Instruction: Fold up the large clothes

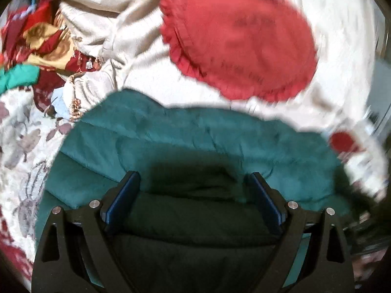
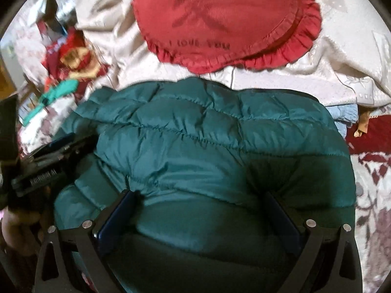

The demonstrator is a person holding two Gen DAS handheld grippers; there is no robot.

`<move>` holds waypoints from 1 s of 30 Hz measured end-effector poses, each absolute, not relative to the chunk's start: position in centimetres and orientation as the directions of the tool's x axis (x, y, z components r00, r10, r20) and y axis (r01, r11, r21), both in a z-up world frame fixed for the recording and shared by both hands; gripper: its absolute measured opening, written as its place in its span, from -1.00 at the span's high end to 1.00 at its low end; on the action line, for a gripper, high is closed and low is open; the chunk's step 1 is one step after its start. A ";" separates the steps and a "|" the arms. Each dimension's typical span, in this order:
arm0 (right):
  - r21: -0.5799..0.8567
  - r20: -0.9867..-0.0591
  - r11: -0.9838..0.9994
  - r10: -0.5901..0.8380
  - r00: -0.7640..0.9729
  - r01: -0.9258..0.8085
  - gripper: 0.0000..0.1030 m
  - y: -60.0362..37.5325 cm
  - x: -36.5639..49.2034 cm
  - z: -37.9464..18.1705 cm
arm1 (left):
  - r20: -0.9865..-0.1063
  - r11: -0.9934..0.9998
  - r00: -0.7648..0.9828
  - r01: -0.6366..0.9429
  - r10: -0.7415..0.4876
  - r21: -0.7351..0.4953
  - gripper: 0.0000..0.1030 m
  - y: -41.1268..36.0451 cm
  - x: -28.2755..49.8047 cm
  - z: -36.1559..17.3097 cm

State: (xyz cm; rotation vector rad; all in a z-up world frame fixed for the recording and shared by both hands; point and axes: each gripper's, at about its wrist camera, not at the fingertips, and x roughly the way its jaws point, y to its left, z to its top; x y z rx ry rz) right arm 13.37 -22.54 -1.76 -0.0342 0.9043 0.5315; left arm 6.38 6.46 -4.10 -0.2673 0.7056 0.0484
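Teal quilted nylon fills both views: the left gripper (image 1: 194,183) and right gripper (image 2: 200,202) stand wide, their jaws spread over the puffer jacket (image 2: 195,134) without pinching it. The jacket lies bunched on the bed (image 2: 337,73), just below the red frilled cushion (image 2: 220,19). The fold seems barely begun; next, each gripper likely needs to close on a hem.

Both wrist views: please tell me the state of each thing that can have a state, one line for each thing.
Teal quilted puffer jacket: bunched into a thick bundle on the bed, not flat.
Left hand-held gripper: open, fingers astride a jacket fold.
Right hand-held gripper: open, fingers astride the jacket.
Red round ruffled cushion: lying flat beyond the jacket.
Cream satin cloth: crumpled.
Red and gold fabric pile: heaped, unfolded.
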 end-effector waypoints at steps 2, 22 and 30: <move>0.206 -0.732 0.858 0.454 0.508 -0.470 -1.00 -23.1 12.7 -1.9 | -0.635 0.958 0.773 -0.169 -0.018 -0.232 -0.77 9.3 6.0 -2.4; 0.190 -0.700 0.836 0.483 0.526 -0.515 -0.69 -25.8 12.2 2.3 | -0.666 0.820 0.649 -0.112 -0.367 -0.562 -0.01 21.6 11.2 -9.6; 0.425 -0.661 0.895 0.411 0.628 -0.138 -0.81 -40.2 17.1 1.1 | -0.704 0.914 0.680 -0.122 -0.208 -0.388 -0.05 19.6 10.8 -9.8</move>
